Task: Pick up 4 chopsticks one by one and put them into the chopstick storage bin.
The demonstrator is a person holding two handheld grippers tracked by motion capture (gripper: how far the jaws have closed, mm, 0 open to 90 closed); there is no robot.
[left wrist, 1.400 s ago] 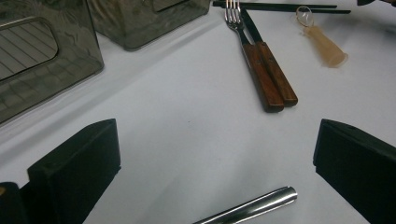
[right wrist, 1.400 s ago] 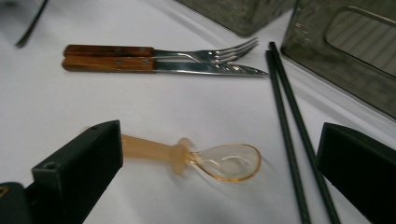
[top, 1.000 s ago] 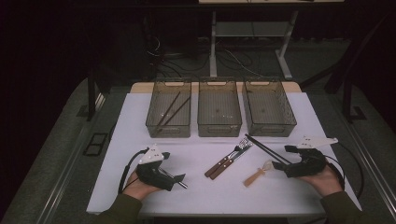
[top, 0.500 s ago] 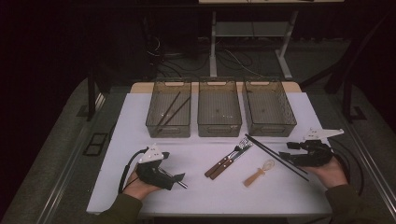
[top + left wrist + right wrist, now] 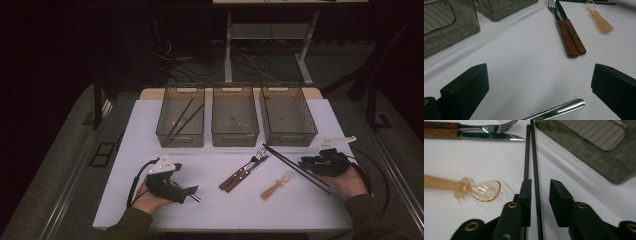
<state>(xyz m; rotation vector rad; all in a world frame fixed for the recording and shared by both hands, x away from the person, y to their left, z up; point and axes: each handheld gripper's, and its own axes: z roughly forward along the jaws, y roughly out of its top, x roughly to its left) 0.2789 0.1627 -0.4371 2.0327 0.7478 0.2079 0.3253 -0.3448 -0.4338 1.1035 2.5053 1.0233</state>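
From the high view, a white table stands in a dark room, with three mesh bins in a row at its far side and a desk frame and cables on the floor behind; the left gripper rests near the front left edge beside a metal rod, the right gripper lies near the right edge at the near end of a pair of black chopsticks, whose long axis runs diagonally from the rightmost bin's front corner toward the near right, with a fork and knife and a clear spoon lying in the open middle, each well apart from the table's edges. In the left gripper view, the jaws stand wide apart over bare white surface, the metal rod lying between them near the bottom, the fork and knife farther ahead. In the right gripper view, the jaws are narrowed but not closed; one of the chopsticks runs through the gap between them, the other passes by the left jaw, and both point straight away toward a bin, with the spoon just left of them
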